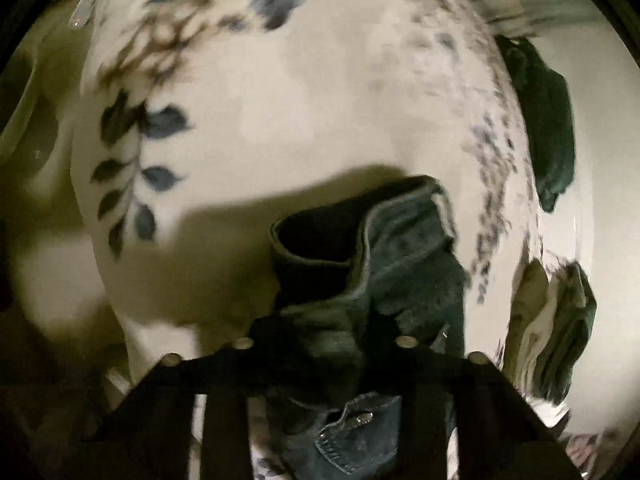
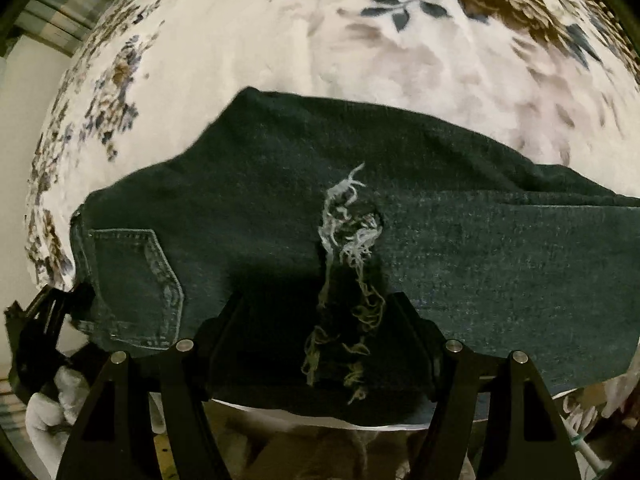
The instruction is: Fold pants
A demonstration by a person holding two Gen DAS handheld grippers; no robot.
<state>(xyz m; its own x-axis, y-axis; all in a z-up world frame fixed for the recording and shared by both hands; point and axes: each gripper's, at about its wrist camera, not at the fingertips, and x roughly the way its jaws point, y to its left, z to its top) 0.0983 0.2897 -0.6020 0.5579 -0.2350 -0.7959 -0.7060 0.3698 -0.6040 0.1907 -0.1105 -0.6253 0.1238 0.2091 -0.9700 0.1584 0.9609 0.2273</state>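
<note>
Left wrist: jeans button lettering illegible.

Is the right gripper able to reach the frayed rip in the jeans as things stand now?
Probably yes. The right gripper points down over the jeans with its fingers apart, one on each side of the frayed rip, and nothing covers it.

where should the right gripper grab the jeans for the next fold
Grip the near edge of the jeans at the ripped knee, coming from above. That edge overhangs the table rim, so one jaw can slide under it. The right gripper hangs there with jaws open; the left gripper is clamped on the waist.
</note>
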